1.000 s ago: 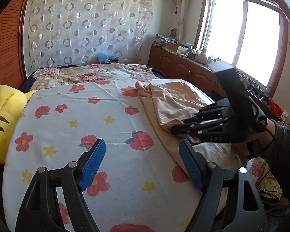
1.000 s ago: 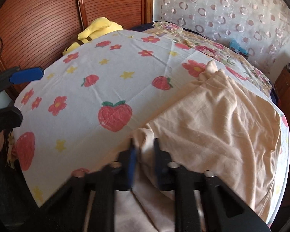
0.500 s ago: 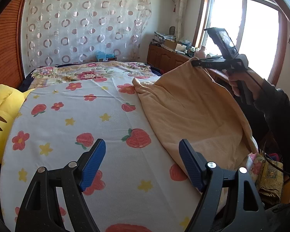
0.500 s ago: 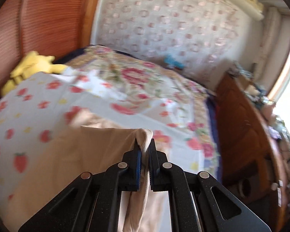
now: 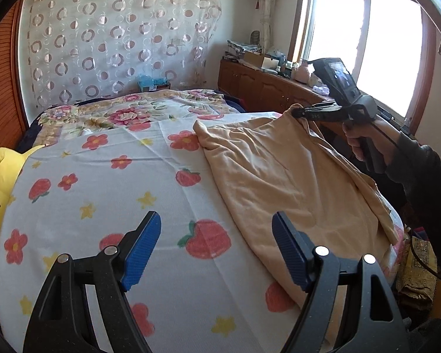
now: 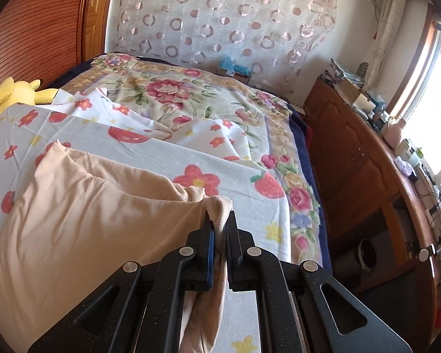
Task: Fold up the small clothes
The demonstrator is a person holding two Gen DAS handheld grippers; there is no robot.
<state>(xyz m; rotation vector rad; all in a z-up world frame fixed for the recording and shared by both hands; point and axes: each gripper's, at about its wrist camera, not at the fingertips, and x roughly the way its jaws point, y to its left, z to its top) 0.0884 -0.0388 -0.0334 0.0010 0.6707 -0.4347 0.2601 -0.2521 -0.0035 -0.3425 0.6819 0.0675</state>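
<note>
Two views are showing one bed. Left wrist view: the left gripper (image 5: 216, 245) is hovering over the strawberry-print sheet (image 5: 103, 206) with its blue pads spread wide and nothing between them. Under and ahead of it the sheet is lying flat and bare, giving open room out to the yellow plush toy (image 5: 0, 182) at the left edge of the bed. The beige garment (image 5: 279, 182) is lying on the right part of the sheet; its left edge is running diagonally from a bunched corner near the floral quilt (image 5: 126, 114) down past the right pad. Its far right corner is being held up off the bed by the right gripper (image 5: 297, 112), which a hand (image 5: 364, 138) in a dark sleeve is gripping. The garment's right edge is hanging down beside the bed's right side, close to the wooden cabinet (image 5: 267, 85) under the window (image 5: 364, 35).

Right wrist view: the right gripper (image 6: 219, 229) is pressing its jaws together on a gathered corner of the beige garment (image 6: 82, 214), and a fold of cloth is bulging above the fingertips while more is trailing down between the arms. The rest of the garment is spreading to the left over the sheet (image 6: 244, 203). Right of the gripper, the sheet's edge is meeting the floral quilt (image 6: 173, 94), then a narrow gap is separating the bed from the cabinet (image 6: 352, 158).
</note>
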